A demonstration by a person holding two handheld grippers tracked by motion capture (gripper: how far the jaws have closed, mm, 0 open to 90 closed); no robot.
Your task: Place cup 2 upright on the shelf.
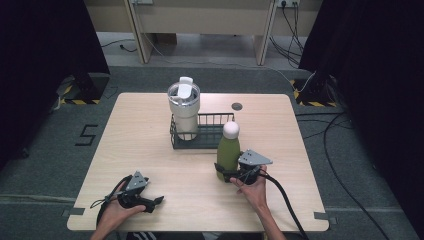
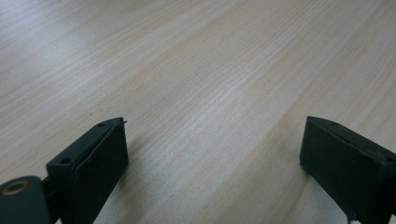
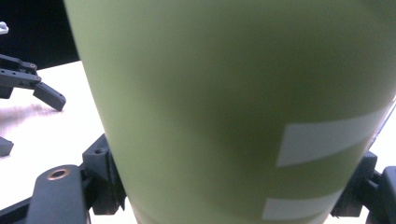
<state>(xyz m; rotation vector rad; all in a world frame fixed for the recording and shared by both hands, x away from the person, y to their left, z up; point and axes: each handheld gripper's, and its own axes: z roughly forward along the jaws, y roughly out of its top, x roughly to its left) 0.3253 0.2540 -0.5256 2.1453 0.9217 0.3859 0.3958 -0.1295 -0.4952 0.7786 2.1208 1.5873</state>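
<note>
Nearest me, my left tool (image 1: 150, 201) rests low on the pale wooden table (image 1: 150, 150), near its front edge; its jaws stand wide apart with nothing but bare wood grain between them. My right tool (image 1: 233, 173) sits a little farther in and to the right, clenched around the lower body of the green bottle (image 1: 228, 152), a jaw pressed against each side of it. The bottle stands upright on the table, its round white cap (image 1: 231, 129) on top, and in my right gripper view its green wall carries two pale stripes (image 3: 327, 140). Just behind the bottle is a dark wire basket (image 1: 210, 135); the bottle seems to stand right against its front rail, though I cannot tell whether they touch. In the basket's left end stands a white tumbler (image 1: 184, 107) with a lid.
</note>
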